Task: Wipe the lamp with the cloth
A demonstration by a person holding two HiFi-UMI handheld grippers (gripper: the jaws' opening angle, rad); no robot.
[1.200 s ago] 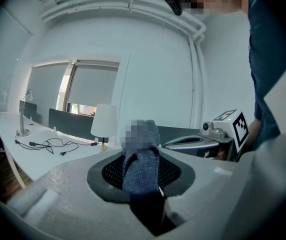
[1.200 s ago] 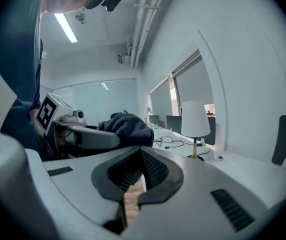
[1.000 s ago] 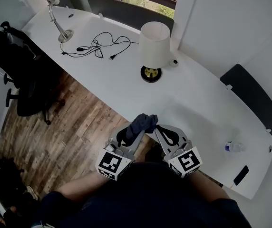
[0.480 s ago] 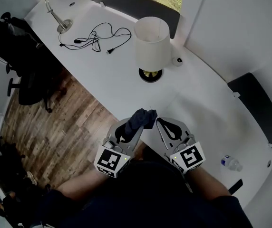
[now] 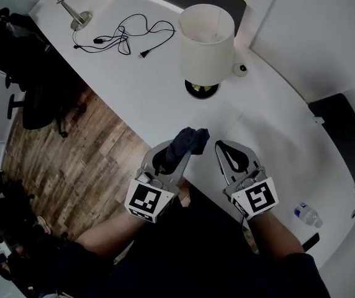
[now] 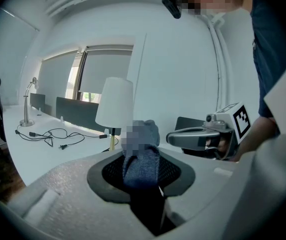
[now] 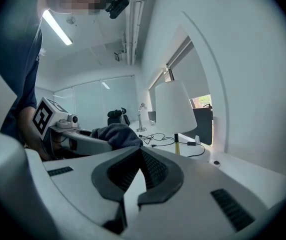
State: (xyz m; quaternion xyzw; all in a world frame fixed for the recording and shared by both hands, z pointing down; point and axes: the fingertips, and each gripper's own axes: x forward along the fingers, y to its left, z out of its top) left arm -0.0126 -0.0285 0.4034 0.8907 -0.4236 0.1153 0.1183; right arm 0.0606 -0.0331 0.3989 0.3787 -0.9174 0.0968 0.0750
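The lamp (image 5: 206, 42) has a white shade and a brass-and-black base, and stands on the white table (image 5: 277, 148) ahead of both grippers. My left gripper (image 5: 179, 146) hovers over the table's near edge, shut on a bunched dark blue cloth (image 5: 188, 139). In the left gripper view the cloth (image 6: 142, 159) sticks up between the jaws, with the lamp (image 6: 115, 104) behind it. My right gripper (image 5: 222, 146) is beside it to the right, shut with nothing in it. The right gripper view shows the lamp (image 7: 173, 106) and the cloth (image 7: 117, 134).
A chrome desk lamp (image 5: 72, 14) and a loose black cable (image 5: 118, 39) lie at the table's far left. A water bottle (image 5: 308, 215) and a black phone (image 5: 313, 241) sit at the right end. A black office chair (image 5: 25, 73) stands on the wood floor.
Both grippers and the head have moved closer to the lamp, which now looks larger. The cloth stays held in the left gripper. The right gripper has drifted slightly to the right.
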